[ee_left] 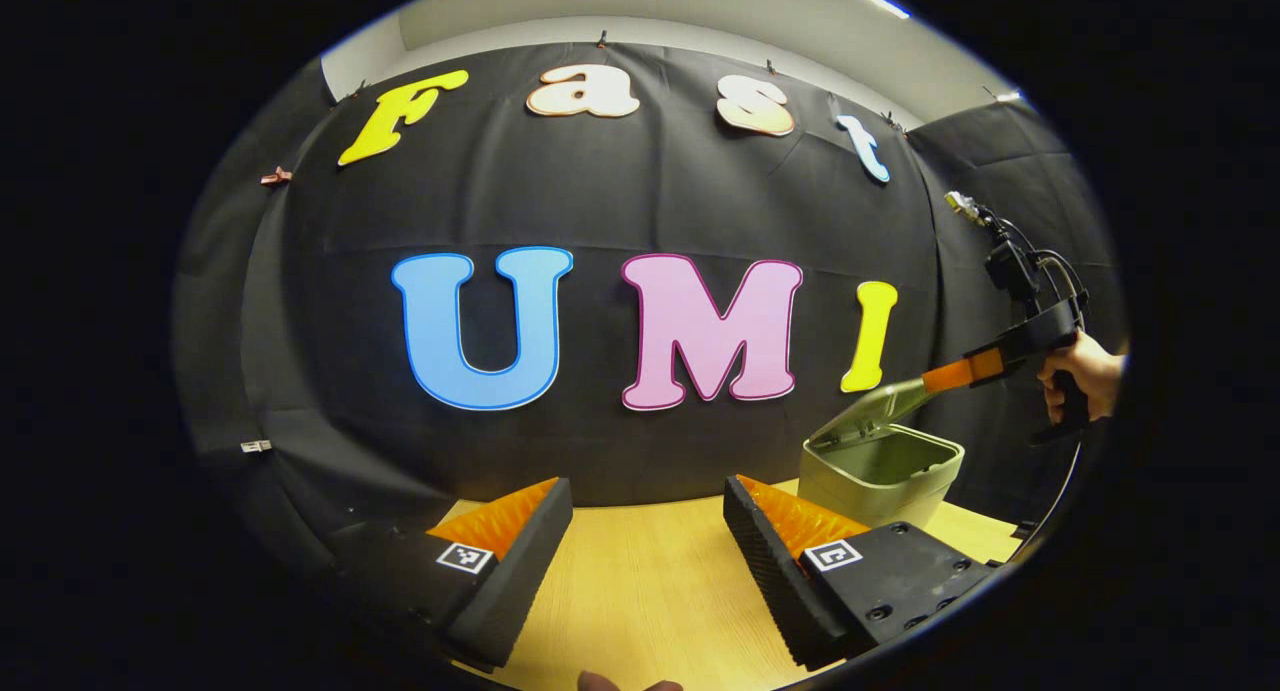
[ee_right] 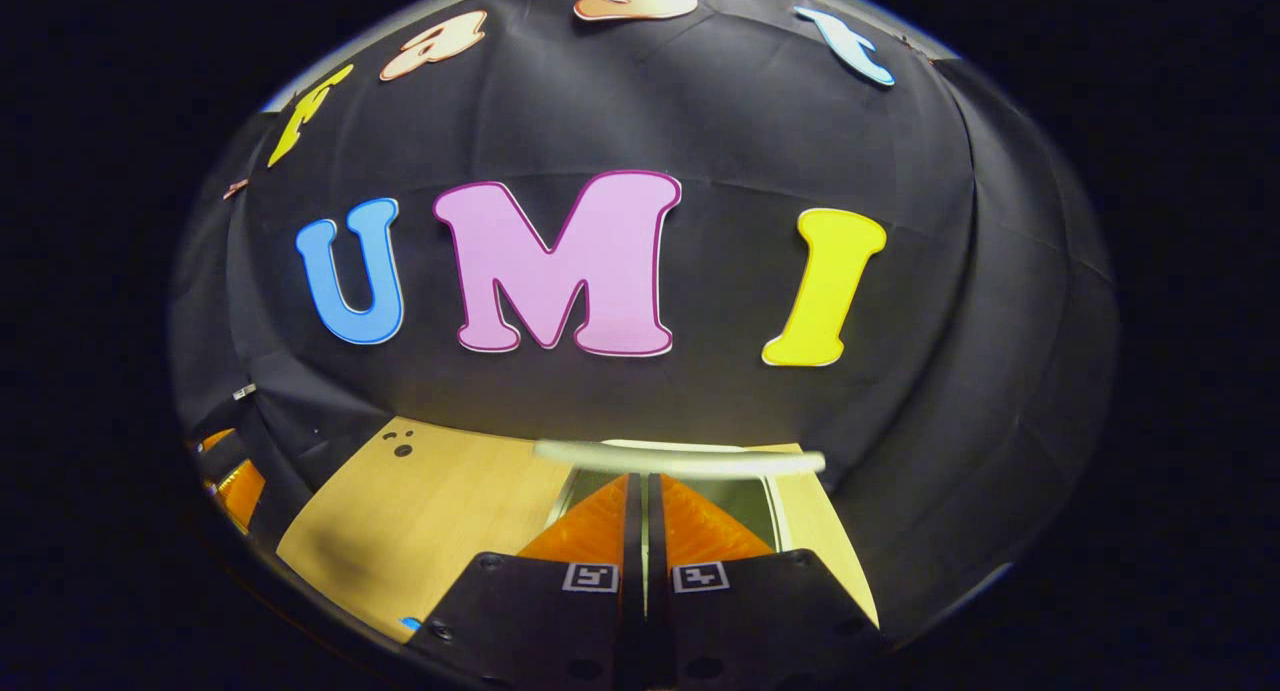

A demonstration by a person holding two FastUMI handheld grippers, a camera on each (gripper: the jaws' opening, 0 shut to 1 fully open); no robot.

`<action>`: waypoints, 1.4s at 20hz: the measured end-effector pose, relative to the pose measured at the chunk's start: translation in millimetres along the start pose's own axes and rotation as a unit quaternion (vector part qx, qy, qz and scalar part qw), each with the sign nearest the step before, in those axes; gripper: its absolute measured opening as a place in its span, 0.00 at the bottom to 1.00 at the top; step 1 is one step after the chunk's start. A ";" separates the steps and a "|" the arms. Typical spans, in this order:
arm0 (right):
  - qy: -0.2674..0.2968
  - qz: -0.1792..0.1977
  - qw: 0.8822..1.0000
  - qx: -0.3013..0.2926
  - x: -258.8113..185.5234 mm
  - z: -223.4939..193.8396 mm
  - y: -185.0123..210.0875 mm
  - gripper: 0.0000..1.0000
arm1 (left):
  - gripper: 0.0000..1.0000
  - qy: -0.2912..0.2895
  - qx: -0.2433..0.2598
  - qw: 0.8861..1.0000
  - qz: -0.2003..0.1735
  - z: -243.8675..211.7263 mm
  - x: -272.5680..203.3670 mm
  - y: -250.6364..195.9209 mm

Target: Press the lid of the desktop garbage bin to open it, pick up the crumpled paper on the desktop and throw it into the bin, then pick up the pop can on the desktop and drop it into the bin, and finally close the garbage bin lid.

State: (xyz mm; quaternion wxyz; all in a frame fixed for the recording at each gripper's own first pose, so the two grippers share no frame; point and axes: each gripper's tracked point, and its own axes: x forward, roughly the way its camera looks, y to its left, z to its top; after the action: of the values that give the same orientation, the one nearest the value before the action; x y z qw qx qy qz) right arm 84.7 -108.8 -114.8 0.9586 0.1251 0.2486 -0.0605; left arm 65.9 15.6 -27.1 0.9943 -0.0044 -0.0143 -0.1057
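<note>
The olive desktop bin [ee_left: 880, 476] stands on the wooden table [ee_left: 650, 581] at the right, its lid [ee_left: 865, 411] tilted up and the inside showing. My right gripper [ee_left: 932, 378], held by a hand [ee_left: 1088, 371], reaches in from the right with its tips against the lid's raised edge. In the right gripper view the right gripper [ee_right: 641, 483] is shut with nothing between its fingers, just behind the pale edge of the lid [ee_right: 680, 460], with the bin's opening [ee_right: 770, 511] below. My left gripper [ee_left: 648, 499] hovers open over the table, left of the bin.
The black cloth wall stands close behind the table and bin. Bare tabletop [ee_right: 420, 511] stretches left of the bin, with a few dark marks [ee_right: 401, 445] near its far edge. The left gripper [ee_right: 232, 486] appears at the far left of the right gripper view.
</note>
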 end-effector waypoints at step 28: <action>-0.037 0.077 0.996 -0.036 -63.3 -32.3 84.6 0.34 | 0.98 0.060 -0.005 0.998 0.019 -71.1 -32.5 30.9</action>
State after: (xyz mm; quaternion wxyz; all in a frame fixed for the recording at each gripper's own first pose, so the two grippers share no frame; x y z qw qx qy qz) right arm 29.9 -15.4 -93.2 0.9727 0.1070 0.2050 0.0181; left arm 42.6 51.8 -99.3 0.9951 -0.0034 0.0463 -0.0872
